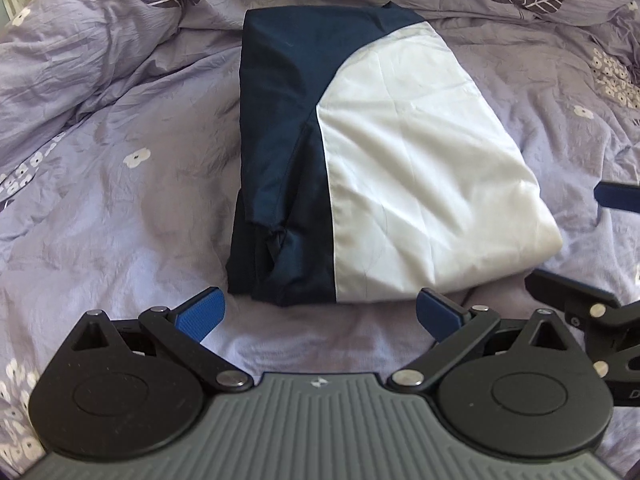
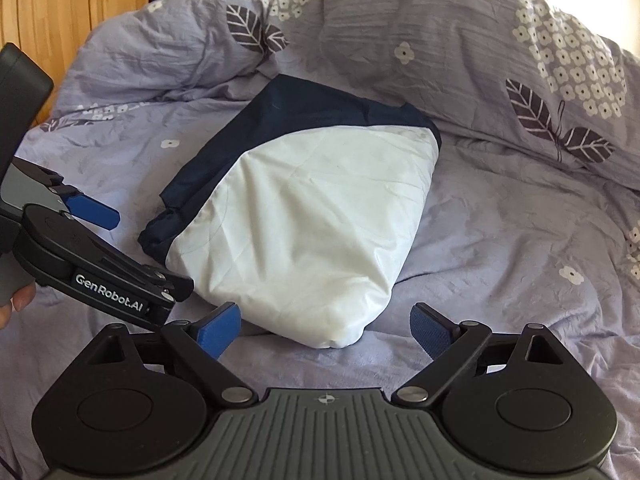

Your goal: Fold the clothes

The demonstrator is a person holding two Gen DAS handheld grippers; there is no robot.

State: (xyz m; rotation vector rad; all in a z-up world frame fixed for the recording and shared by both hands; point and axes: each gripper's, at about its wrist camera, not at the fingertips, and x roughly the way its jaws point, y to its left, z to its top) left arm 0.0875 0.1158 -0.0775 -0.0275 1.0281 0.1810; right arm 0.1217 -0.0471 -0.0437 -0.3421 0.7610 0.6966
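Observation:
A navy and white garment (image 1: 380, 168) lies folded into a compact bundle on the bed; it also shows in the right wrist view (image 2: 304, 216). My left gripper (image 1: 320, 312) is open and empty, its blue pads just short of the bundle's near edge. My right gripper (image 2: 324, 332) is open and empty, its jaws on either side of the bundle's near white corner, not touching it. The left gripper also shows at the left of the right wrist view (image 2: 132, 252), and part of the right gripper shows at the right edge of the left wrist view (image 1: 592, 264).
The bed is covered by a crumpled lilac duvet (image 1: 120, 184) with flower and leaf prints. A bulky pillow or bunched duvet (image 2: 480, 52) rises behind the garment. A wooden wardrobe (image 2: 60, 4) stands at the far left.

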